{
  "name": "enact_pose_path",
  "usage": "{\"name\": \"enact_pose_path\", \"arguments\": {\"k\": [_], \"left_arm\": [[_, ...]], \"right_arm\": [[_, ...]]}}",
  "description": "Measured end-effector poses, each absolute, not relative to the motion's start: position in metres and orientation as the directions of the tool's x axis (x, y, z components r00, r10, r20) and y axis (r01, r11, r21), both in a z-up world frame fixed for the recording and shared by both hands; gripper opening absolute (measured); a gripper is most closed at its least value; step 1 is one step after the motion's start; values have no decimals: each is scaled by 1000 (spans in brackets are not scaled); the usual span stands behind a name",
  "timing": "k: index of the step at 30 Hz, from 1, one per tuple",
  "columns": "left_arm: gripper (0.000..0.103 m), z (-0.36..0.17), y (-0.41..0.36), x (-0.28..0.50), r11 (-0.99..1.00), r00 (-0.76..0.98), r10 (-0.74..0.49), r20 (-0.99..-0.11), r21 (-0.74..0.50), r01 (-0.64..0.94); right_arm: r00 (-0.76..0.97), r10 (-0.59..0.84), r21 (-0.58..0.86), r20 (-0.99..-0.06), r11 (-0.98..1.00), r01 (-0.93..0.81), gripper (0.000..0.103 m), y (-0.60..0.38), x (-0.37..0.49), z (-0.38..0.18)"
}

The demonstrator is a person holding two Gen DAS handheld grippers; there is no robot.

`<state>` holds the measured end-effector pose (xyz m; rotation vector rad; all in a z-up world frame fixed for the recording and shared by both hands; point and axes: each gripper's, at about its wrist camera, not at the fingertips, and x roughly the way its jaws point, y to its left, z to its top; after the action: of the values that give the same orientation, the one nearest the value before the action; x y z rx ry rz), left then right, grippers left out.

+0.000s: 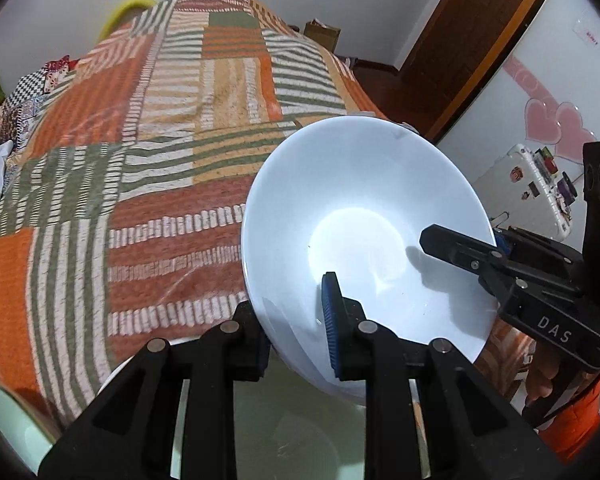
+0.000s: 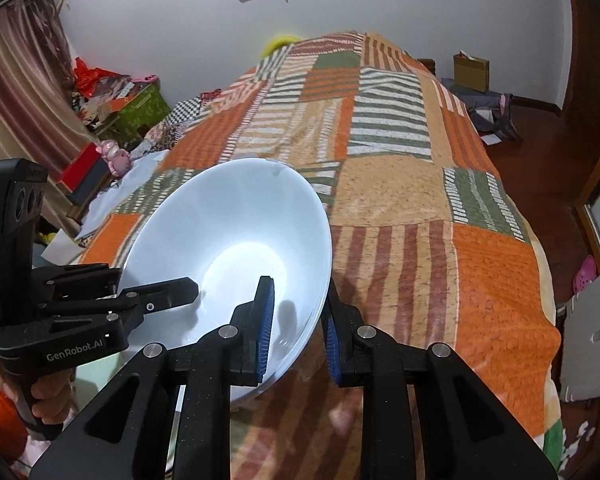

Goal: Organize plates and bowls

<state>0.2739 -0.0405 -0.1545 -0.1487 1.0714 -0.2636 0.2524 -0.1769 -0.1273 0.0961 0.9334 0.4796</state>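
Above the striped bed cover (image 1: 180,160), both grippers, left (image 1: 296,328) and right (image 2: 296,328), pinch the white bowl's (image 1: 360,208) rim tight. Putting it away is left.

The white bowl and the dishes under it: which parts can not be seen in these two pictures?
- White bowl: its underside faces away in both views.
- Left gripper: its outer pad, left wrist view, is behind the bowl wall.
- Pale green dish: left wrist view, covered by the fingers and the bowl.
- Yellow object: right wrist view, blurred, behind the blanket.
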Motion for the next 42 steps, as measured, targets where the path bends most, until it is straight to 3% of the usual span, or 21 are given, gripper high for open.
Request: {"name": "enact_pose_path", "arguments": {"k": [19,42], "left_arm": [[22,-102,21,193,966,565,-242,-789,-248,67],[22,-93,121,99,966,633,-105,-767,-230,-118]], "right_arm": [[504,505,283,-700,845,-453,21,-117,208,-96],[394,606,306,-691,739,-601,21,-15,168,-96]]}}
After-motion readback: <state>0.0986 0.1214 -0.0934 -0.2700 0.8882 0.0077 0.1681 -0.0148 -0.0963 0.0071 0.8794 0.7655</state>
